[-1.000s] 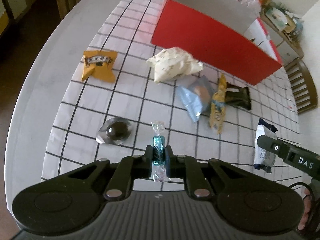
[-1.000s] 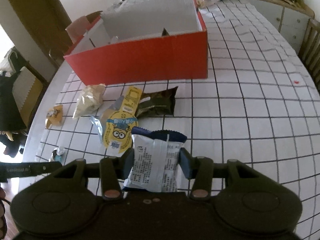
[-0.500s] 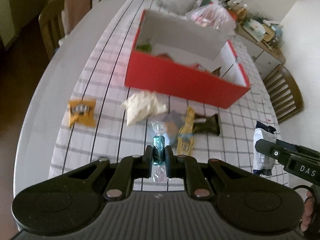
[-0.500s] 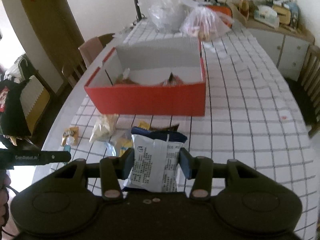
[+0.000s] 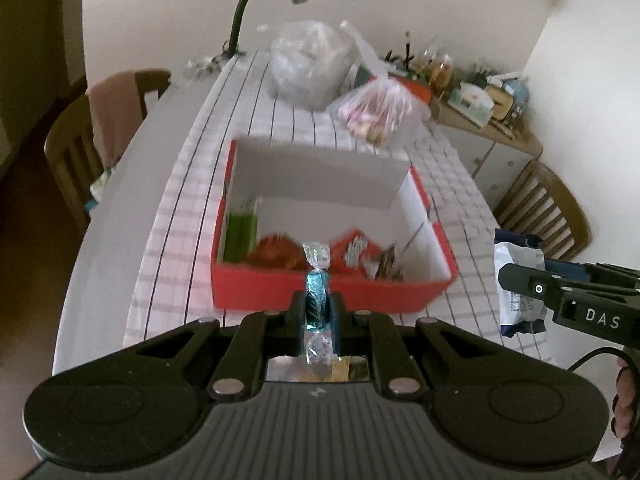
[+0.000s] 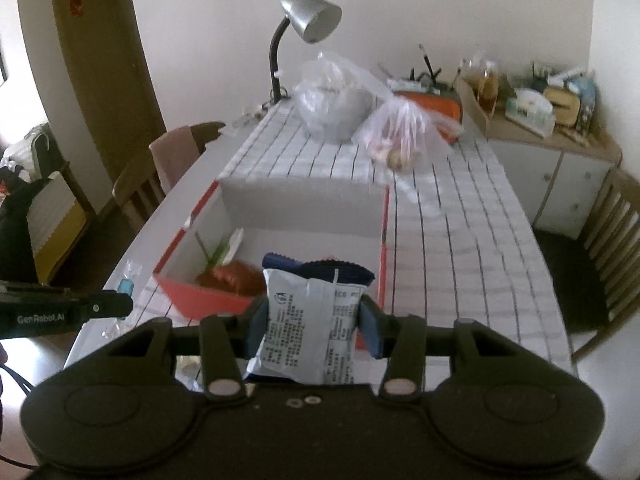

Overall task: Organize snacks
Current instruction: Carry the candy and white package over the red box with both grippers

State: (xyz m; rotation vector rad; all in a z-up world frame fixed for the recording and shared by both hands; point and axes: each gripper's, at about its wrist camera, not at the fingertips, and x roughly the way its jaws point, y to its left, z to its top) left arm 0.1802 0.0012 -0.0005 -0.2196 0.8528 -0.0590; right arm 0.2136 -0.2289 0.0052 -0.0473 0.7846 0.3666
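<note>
Pinching a teal-wrapped candy [image 5: 317, 301], left hand-held gripper [image 5: 317, 312], marked "GenRobot.AI", hangs before the red box [image 5: 332, 292]. Right hand-held gripper [image 6: 312, 316], marked "DAS", clamps a white-and-blue snack packet [image 6: 310, 320] above the checked surface [image 6: 460, 248]; its print is unreadable.

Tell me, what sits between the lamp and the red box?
Two clear plastic bags on the checked cloth, seen in both views, between lamp and box.
</note>
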